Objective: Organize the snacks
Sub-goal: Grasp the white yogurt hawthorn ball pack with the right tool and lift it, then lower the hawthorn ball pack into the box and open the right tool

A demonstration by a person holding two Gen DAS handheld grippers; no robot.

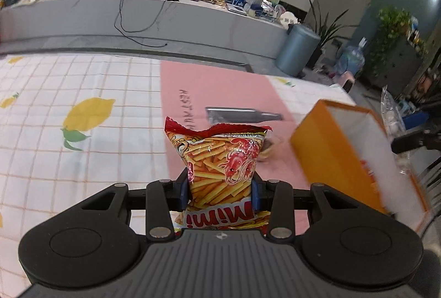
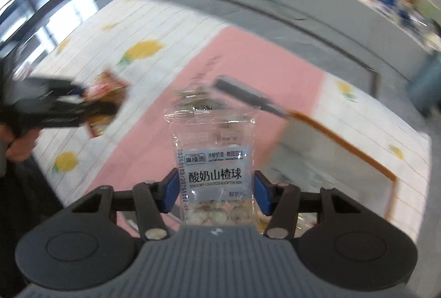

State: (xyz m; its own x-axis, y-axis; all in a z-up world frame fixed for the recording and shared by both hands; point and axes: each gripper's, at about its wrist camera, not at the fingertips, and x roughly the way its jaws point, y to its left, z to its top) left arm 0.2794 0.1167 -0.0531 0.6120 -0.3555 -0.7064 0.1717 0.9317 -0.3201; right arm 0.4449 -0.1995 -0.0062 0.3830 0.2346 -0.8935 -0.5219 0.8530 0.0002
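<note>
My left gripper is shut on a red and yellow bag of shrimp sticks, held upright above the pink mat. An orange box with a white inside stands open-topped to its right. In the right wrist view, my right gripper is shut on a clear packet of yogurt-coated hawthorn balls, with both blue pads against its sides. The same orange box shows blurred at the right. The left gripper with its snack bag appears at the left, held by a hand.
A lemon-print checked cloth covers the table, and a bottle picture is printed on the mat. More wrapped snacks lie by the box. Beyond the table stand a long grey counter, a blue bin and potted plants.
</note>
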